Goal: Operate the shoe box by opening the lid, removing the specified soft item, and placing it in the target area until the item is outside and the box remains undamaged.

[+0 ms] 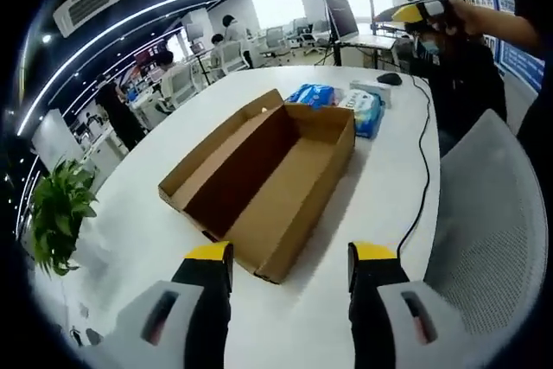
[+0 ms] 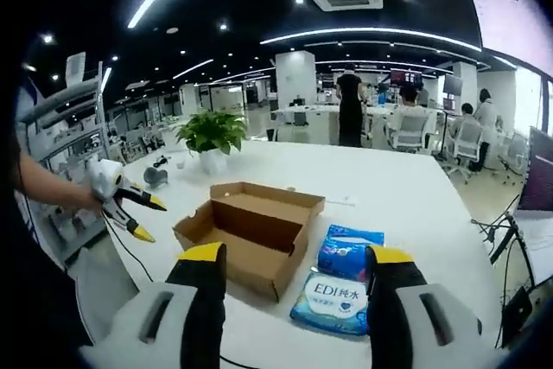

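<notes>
Already, in the left gripper view, the brown cardboard shoe box [image 1: 268, 183] lies open and empty on the white bench [image 1: 371, 205], two blue soft tissue packs [image 1: 346, 103] just beyond it; the left claw [image 1: 289, 270] gapes, holding nothing. From the right gripper view, the right claw [image 2: 294, 270] likewise stands apart above the packs [image 2: 341, 287] beside the box [image 2: 251, 231], so removal looks done.

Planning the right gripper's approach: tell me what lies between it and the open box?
Mostly bare white table; two blue soft packs sit beside the shoe box, nearer the right gripper, in the right gripper view.

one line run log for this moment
open brown cardboard shoe box: empty | two blue soft packs: beside box | left gripper, right gripper: open, clear
</notes>
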A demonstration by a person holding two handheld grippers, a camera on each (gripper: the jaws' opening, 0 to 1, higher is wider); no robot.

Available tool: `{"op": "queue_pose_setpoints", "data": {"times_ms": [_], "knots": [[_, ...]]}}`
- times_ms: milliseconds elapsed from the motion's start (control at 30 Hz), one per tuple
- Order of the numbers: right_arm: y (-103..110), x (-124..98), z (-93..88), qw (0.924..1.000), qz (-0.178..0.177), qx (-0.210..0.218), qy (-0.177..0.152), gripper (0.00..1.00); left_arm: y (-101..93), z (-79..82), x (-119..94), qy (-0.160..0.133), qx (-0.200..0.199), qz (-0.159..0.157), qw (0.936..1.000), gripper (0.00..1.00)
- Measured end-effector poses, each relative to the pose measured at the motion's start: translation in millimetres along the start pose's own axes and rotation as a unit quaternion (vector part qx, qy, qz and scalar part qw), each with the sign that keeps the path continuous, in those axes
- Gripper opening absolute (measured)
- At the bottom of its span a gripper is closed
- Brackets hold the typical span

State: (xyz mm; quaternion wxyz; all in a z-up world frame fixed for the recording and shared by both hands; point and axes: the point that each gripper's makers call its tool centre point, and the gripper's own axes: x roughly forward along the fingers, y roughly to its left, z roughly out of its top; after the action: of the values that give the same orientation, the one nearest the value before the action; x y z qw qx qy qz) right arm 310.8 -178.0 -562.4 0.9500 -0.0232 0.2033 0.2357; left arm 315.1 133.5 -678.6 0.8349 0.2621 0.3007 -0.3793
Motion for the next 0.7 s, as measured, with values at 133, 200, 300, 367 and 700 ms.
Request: {"op": "queue_pose_setpoints", "data": {"times_ms": [133, 200, 300, 367, 700], "knots": [[0, 2, -5.6, 0.9996, -0.006, -0.014, 0.025, 0.71, 0.8, 2.6, 15, 0.019, 0.039, -0.017, 0.9989, 0.49], [-1, 1, -6.4, 0.9988, -0.009, -0.033, 0.035, 0.7, 1.3, 0.5, 24, 0.027, 0.048, -0.025, 0.9981, 0.49], [-4, 1, -12.5, 0.9975, -0.015, -0.051, 0.047, 0.68, 0.0, -2.3, 34, 0.036, 0.067, -0.041, 0.9962, 0.47], [-6, 2, -16.0, 0.9974, -0.015, -0.051, 0.048, 0.66, -1.6, -4.6, 38, 0.043, 0.076, -0.05, 0.9949, 0.44], [-3, 4, -31.5, 0.9958, -0.017, -0.056, 0.071, 0.64, 4.9, -13.0, 65, 0.069, 0.101, -0.08, 0.9893, 0.38]]}}
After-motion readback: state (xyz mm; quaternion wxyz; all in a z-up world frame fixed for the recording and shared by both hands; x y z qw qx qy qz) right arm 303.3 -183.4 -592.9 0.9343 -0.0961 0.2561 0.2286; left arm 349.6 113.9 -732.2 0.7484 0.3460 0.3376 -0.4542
